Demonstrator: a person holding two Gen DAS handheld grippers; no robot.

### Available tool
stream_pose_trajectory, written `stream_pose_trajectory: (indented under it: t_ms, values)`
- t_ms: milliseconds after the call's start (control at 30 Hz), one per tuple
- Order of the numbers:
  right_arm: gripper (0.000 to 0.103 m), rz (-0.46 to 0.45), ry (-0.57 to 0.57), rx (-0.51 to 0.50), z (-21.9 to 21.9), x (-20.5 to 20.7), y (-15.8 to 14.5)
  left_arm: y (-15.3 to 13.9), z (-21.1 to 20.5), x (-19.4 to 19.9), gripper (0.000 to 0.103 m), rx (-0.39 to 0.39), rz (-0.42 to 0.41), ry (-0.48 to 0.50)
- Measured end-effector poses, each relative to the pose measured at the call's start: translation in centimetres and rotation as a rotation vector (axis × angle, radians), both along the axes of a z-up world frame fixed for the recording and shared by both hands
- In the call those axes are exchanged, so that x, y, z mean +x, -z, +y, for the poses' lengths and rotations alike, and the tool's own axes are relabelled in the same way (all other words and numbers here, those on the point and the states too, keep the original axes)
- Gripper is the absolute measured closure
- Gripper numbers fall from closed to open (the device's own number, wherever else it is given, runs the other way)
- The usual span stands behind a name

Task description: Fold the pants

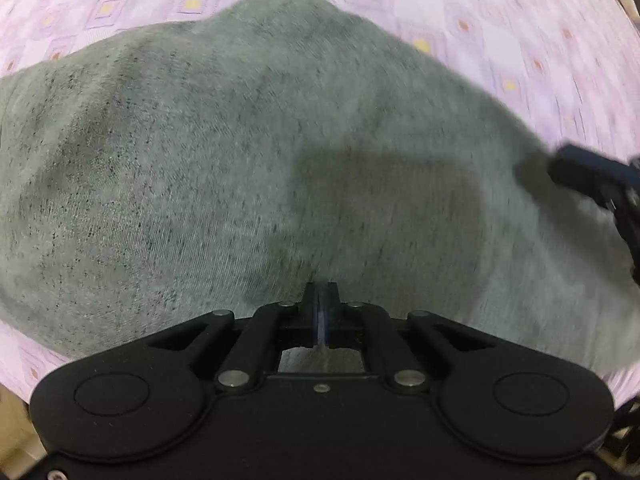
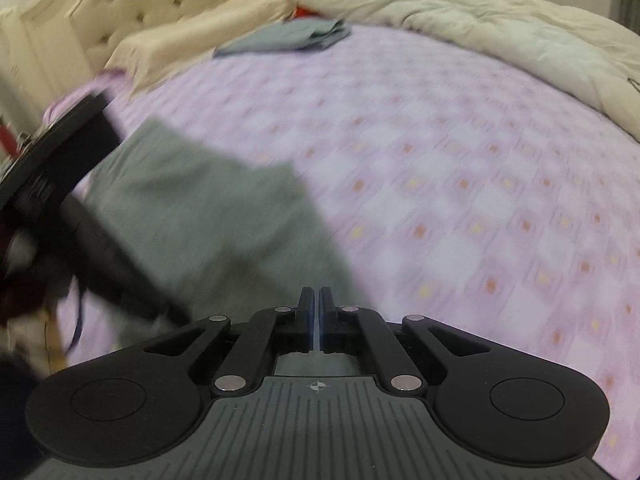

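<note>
the left tongs (image 1: 321, 294) point straight down over the grey pants (image 1: 240, 168), clenched with nothing visibly caught between the tips; the cloth lies just beneath them. the right tongs (image 2: 316, 300) are clenched too and empty, angled down above the near edge of the same garment. the pants lie on the bed, on the pink patterned sheet (image 2: 460, 200), already gathered into a compact, roughly rectangular shape with no separate legs showing, so i judge most of the folding is done. what is left looks like a last fold or a smoothing and squaring of the edges, though blur makes the layers hard to count. farther up the bed, near the pillow (image 2: 192, 40), sits a folded grey pile (image 2: 288, 38), and a cream duvet (image 2: 480, 20) is bunched along the far side
</note>
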State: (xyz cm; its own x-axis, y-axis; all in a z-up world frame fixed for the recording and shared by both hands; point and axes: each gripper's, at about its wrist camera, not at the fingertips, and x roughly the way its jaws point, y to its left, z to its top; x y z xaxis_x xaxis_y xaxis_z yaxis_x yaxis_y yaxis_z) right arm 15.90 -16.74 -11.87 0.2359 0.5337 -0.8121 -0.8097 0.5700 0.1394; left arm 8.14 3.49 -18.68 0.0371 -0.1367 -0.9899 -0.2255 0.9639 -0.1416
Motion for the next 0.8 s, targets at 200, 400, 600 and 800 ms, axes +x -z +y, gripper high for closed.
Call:
stream_pose_trajectory:
  t_ms: [200, 400, 600, 800]
  values:
    - [0.100, -0.073, 0.296, -0.109, -7.6, -2.4, -1.5, -0.1, -1.0, -1.3, 0.098, 0.023, -0.012, 0.116]
    - [0.070, -0.094, 0.725, -0.279, -17.3, -1.2, -1.2, -0.4, -1.6, -1.2, 0.098, 0.014, -0.021, 0.145]
    - [0.059, -0.076, 1.090, -0.360, -25.3, -2.2, -0.6, -0.6, -0.5, -1.3, 0.098, -0.004, -0.029, 0.147]
    - [0.050, 0.004, 1.122, -0.338, -30.4, -2.0, 1.2, -0.3, -1.2, -1.2, 0.097, 0.048, -0.025, 0.094]
